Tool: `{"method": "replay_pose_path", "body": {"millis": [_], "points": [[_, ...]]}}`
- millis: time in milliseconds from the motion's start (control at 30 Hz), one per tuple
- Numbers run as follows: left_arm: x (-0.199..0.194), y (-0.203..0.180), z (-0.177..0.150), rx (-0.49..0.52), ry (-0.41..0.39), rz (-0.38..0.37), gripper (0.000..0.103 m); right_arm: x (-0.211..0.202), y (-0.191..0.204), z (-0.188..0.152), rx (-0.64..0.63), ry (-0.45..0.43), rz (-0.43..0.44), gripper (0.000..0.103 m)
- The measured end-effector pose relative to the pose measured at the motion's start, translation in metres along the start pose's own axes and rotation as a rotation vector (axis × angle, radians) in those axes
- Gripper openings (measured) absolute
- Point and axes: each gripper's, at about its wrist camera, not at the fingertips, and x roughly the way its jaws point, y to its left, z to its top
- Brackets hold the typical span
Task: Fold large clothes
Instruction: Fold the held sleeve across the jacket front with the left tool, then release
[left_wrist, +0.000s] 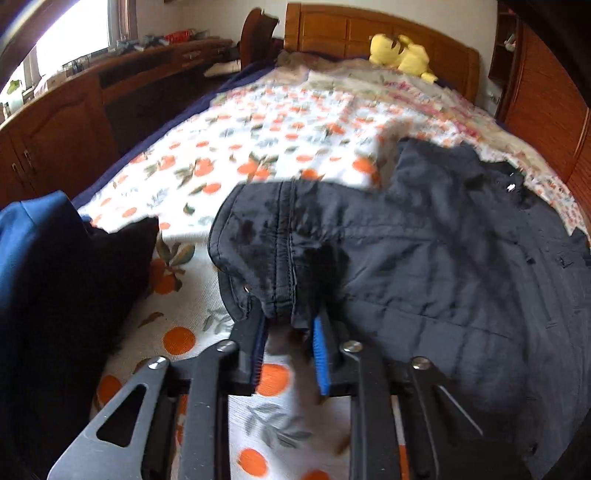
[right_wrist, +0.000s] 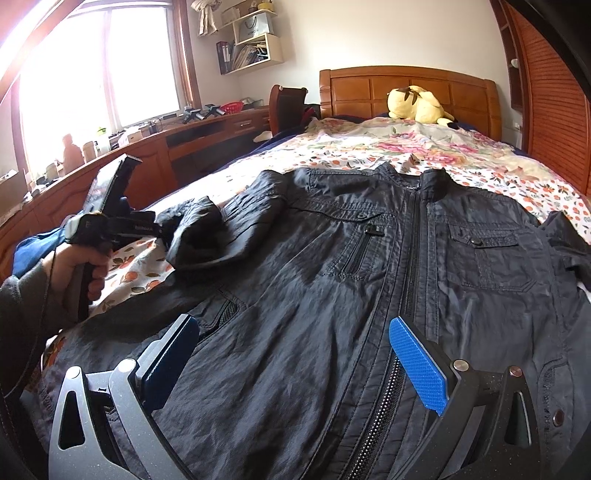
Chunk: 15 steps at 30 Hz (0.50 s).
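Bed (right_wrist: 480, 162) | jacket (right_wrist: 332, 258) cuff (left_wrist: 284, 295) in left gripper (left_wrist: 290, 325) jaws

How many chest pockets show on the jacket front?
2. One zippered pocket on the picture's left of the jacket's centre zipper, one flap pocket on its right. Lower pockets may be hidden by folds.

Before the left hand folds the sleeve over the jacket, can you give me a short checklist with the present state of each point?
1. Left gripper closed on the sleeve cuff: ok.
2. Jacket lies flat, front up: ok.
3. Zipper closed: ok.
4. Right gripper open, holding nothing: ok.
5. Right gripper clear of the fold path: not ok, it hovers over the jacket front.
6. Grip firm enough to lift: cannot tell.
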Motion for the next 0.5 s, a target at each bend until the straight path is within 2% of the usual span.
{"method": "replay_pose_path", "body": {"millis": [133, 300, 500], "points": [[-0.045, -0.030, 0.003, 0.033, -0.108, -0.051, 0.020, -0.013, -0.003, -0.003, -0.004, 0.004, -0.013, 0.103], [-0.108, -0.089, -0.003, 0.140, -0.248, -0.147, 0.020, -0.035, -0.014, -0.006, -0.005, 0.010, -0.066, 0.103], [-0.161, -0.145, -0.018, 0.239, -0.328, -0.261, 0.020, -0.061, -0.035, -0.001, 0.022, 0.000, -0.159, 0.103]]}}
